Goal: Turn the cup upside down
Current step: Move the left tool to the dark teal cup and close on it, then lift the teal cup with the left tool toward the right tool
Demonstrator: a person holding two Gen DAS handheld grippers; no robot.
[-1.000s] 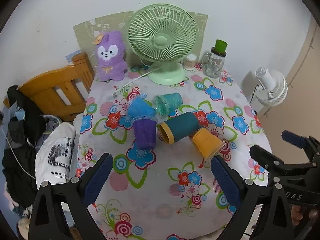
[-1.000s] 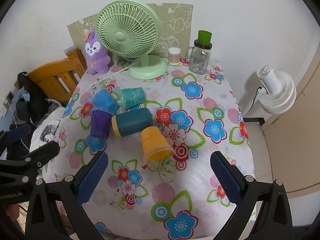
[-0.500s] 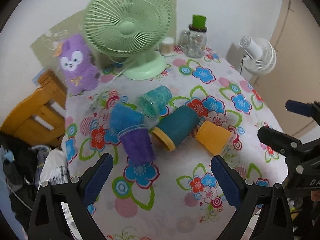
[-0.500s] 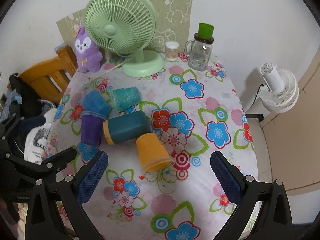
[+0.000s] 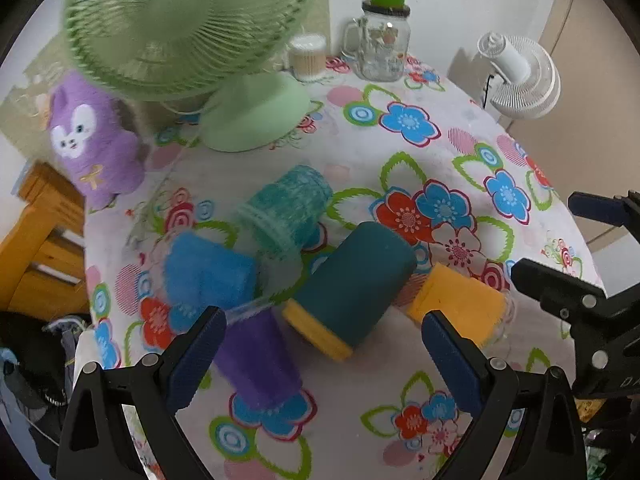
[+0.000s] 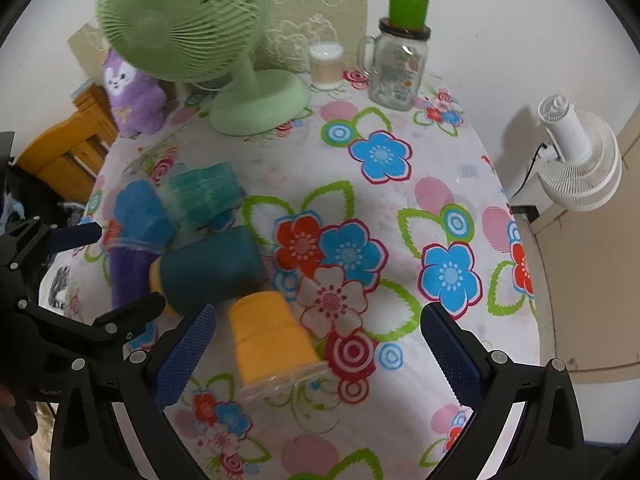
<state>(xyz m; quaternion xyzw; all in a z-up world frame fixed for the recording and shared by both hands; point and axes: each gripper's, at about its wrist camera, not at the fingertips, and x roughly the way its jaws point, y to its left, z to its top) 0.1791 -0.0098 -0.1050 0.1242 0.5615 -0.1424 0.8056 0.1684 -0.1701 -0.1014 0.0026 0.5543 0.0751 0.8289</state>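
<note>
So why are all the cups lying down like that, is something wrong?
Yes, they look tipped over. The orange cup, dark teal cup, purple cup, blue cup and see-through teal cup all lie on their sides in a heap on the flowery tablecloth. Nothing looks spilled.

Home: floral tablecloth (image 6: pixel 400 208), plush toy (image 6: pixel 134 100), desk fan (image 6: pixel 180 24).

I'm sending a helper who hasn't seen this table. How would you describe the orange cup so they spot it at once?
Start at the green desk fan at the table's back, then come forward to the cluster of tipped-over cups. The orange cup is the nearest one, just past the dark teal cup, and the only orange one.
</note>
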